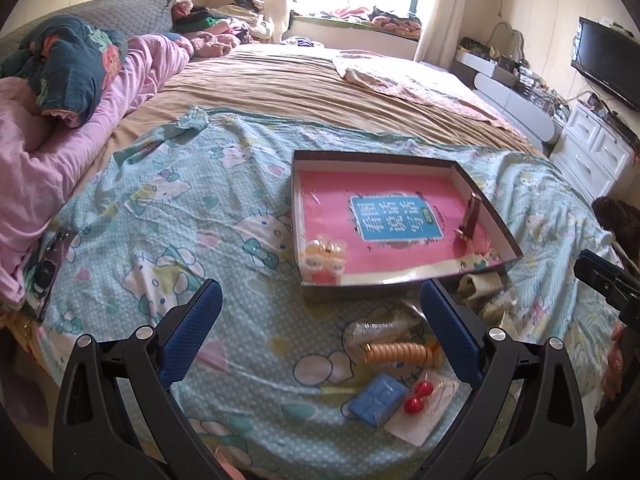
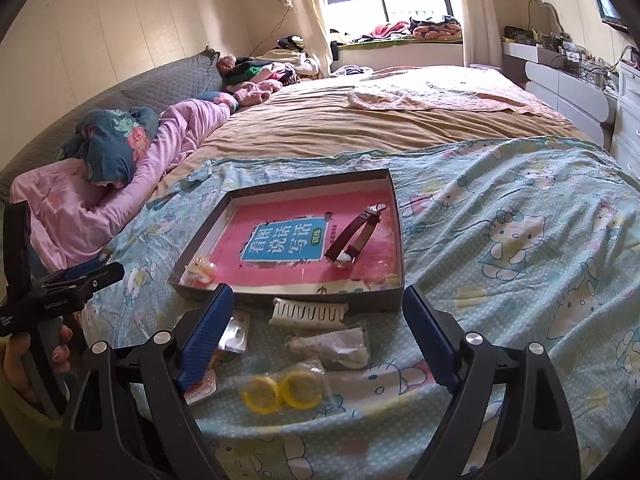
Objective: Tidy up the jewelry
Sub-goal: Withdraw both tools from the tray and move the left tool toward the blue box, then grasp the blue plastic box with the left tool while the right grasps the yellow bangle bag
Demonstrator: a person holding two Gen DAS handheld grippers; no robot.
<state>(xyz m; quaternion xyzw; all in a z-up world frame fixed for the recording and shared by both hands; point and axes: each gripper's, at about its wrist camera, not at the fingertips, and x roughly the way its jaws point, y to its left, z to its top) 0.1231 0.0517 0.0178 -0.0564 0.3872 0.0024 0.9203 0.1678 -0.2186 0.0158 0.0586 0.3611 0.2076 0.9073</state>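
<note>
A shallow dark box (image 1: 487, 196) (image 2: 394, 208) with a pink printed bottom lies on the Hello Kitty sheet. In it are a brown-strap watch (image 2: 354, 236) (image 1: 472, 216) and an orange hair ornament (image 1: 326, 250) (image 2: 202, 270). In front of the box lie an orange spiral hair tie (image 1: 400, 354), a blue packet (image 1: 378, 398), red bead earrings (image 1: 416, 398), a white comb clip (image 2: 308, 312), a clear bag (image 2: 332, 346) and yellow rings in a bag (image 2: 280, 392). My left gripper (image 1: 320, 336) is open above the sheet, empty. My right gripper (image 2: 320, 336) is open over the loose items, empty.
The bed carries a tan blanket (image 1: 304, 92) behind the box and pink and floral bedding (image 1: 60, 120) at the left. A phone (image 1: 48, 268) lies at the sheet's left edge. White drawers (image 1: 596, 148) and a television (image 1: 608, 60) stand at the right.
</note>
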